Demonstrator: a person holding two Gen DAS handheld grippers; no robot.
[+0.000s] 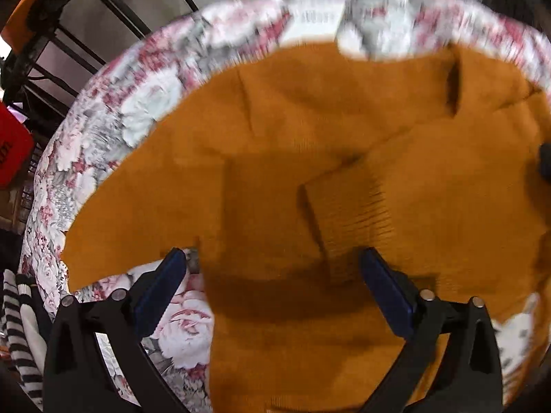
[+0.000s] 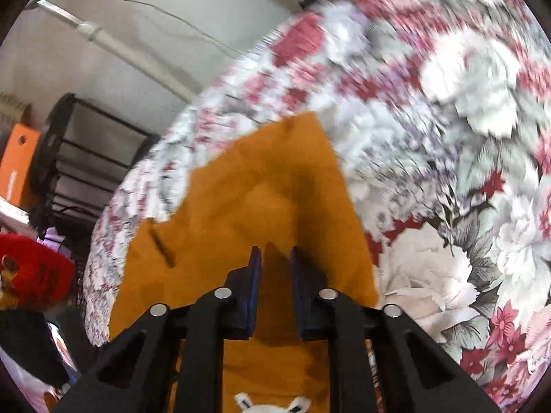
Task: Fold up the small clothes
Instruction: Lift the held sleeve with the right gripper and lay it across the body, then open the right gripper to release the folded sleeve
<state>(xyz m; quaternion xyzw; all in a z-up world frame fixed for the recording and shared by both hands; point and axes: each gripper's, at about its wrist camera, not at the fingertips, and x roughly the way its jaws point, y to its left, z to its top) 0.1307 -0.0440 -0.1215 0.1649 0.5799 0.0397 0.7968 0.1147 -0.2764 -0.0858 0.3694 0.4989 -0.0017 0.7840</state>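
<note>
A mustard-orange knit sweater (image 1: pixel 310 120) lies spread on a floral bedsheet (image 1: pixel 148 103), with a ribbed sleeve cuff (image 1: pixel 347 213) folded across its middle. My left gripper (image 1: pixel 272 258) hovers over the sweater's near edge, open wide, with nothing between its blue pads. In the right wrist view the same sweater (image 2: pixel 258 179) tapers to a corner on the floral bedsheet (image 2: pixel 447 137). My right gripper (image 2: pixel 275 258) is shut on a raised fold of that fabric. A white animal motif (image 2: pixel 272 406) shows at the bottom edge. Both views are blurred.
Striped clothes (image 1: pixel 17 327) lie off the sheet's left edge, beside a red item (image 1: pixel 10 151). A black metal rack (image 1: pixel 69 34) stands behind the bed. A white label or paper (image 1: pixel 313 17) rests at the far edge. An orange box (image 2: pixel 17 165) and a red fuzzy thing (image 2: pixel 31 265) sit left.
</note>
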